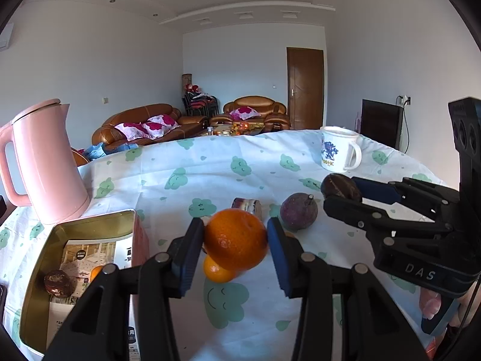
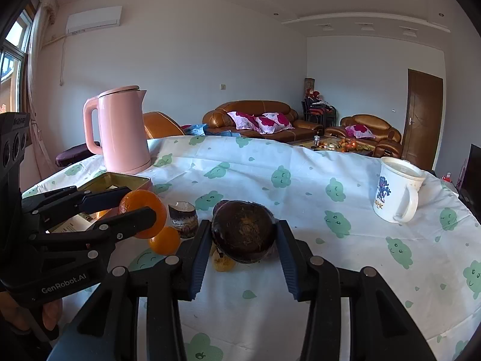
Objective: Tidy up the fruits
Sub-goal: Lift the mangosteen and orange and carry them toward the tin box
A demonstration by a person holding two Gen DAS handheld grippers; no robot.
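The counter (image 1: 228, 177), under its cloud-print cloth, carries a pink kettle (image 1: 45, 162) and beside it an open tin (image 1: 39, 270) already holding fruit, which I judge is where mine go. My left gripper (image 1: 236, 240) pinches an orange (image 1: 236, 239) lifted clear of a smaller orange (image 1: 216, 270). My right gripper (image 2: 243, 234) clamps a dark brown fruit (image 2: 243, 231), ready to follow.

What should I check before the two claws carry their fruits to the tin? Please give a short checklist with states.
1. Left claw shut on the orange: ok.
2. Right claw shut on the dark brown fruit: ok.
3. Tin box is open: ok.
4. Room inside the tin for both fruits: cannot tell.
5. Pink kettle stands close behind the tin, path not free: not ok.
6. Small orange and purple fruit wait on the table: ok.
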